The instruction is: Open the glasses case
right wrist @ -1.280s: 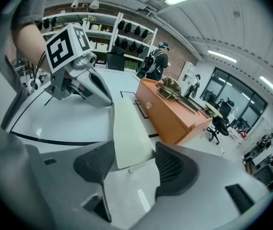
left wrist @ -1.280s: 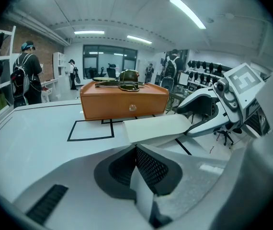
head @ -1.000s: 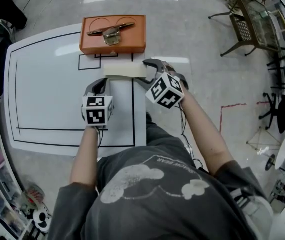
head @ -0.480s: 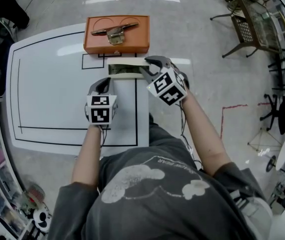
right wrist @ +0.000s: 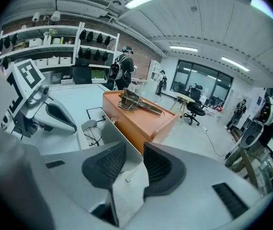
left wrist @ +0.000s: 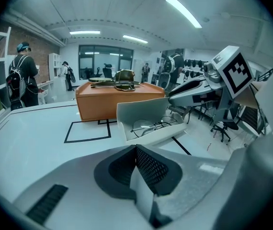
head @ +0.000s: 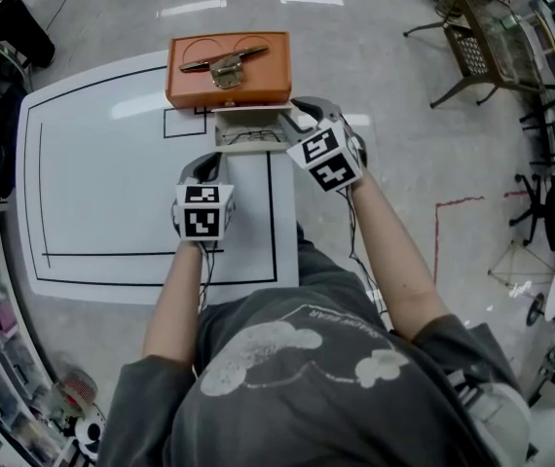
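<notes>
A: How far along is it?

B: Nearly done, I'd say. The case [left wrist: 152, 137] is open: its lid [left wrist: 141, 110] is raised off the base and the glasses [left wrist: 151, 126] lie in plain sight inside.

A: Who has the lid?

B: The right gripper [right wrist: 135, 152]. It is clamped on the lid's right end, and the thin white panel sits between its pads.

A: And the left gripper [left wrist: 136, 150]?

B: It is closed on nothing. It rests low over the table [head: 102, 183], near the case's left end but apart from it, and doesn't touch the case.

A: Where is the case?

B: On the table just in front of the orange box [head: 229, 66], on the person's side of it, between the box and the two grippers.

A: Which way does it lie?

B: Its long axis runs left to right across the person, parallel to the near side of the box. The lid stands along the far long edge, so the hinge is probably there. The open side faces up and back toward the person.

A: So what's left?

B: Little, by my reckoning. Perhaps tip the lid a bit further back so it stands by itself, then let go. Whether it would stand unheld, I can't tell.
</notes>
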### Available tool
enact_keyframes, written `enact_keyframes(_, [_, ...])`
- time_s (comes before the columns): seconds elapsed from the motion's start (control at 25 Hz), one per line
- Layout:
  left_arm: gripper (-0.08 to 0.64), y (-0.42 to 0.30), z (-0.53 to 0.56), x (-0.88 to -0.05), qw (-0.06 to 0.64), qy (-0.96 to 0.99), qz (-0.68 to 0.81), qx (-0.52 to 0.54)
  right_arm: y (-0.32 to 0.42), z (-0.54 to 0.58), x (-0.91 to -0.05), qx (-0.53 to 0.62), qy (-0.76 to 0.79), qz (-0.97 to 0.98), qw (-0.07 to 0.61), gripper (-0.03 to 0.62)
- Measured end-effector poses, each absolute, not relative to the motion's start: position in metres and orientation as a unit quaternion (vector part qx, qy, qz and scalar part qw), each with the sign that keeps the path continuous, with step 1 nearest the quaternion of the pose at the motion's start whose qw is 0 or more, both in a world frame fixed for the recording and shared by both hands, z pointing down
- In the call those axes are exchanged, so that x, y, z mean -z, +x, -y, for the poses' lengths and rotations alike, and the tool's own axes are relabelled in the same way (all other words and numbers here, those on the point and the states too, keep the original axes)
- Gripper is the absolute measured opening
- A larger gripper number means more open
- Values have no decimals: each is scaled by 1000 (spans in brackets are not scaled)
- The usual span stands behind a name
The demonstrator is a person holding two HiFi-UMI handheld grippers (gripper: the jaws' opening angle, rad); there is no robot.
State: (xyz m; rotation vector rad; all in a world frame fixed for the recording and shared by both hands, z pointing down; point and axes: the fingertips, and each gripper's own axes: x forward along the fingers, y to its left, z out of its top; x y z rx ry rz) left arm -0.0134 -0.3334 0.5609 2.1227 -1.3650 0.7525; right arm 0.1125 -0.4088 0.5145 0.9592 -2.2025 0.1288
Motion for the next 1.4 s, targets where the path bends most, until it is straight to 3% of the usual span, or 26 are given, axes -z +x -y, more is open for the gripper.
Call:
enact_keyframes(0.32, [2, -20, 323, -543, 225, 817, 458, -268, 129, 386, -497, -72, 437, 828, 345, 93])
enact_keyframes(0.6, [2, -25, 314, -513, 189, 860, 410, -239, 143, 341, -487, -68, 519, 786, 329, 2])
enact_keyframes(1.4, [2, -22, 251, -494, 164, 873, 391, -242, 127, 248, -480, -96, 529, 791, 291, 0])
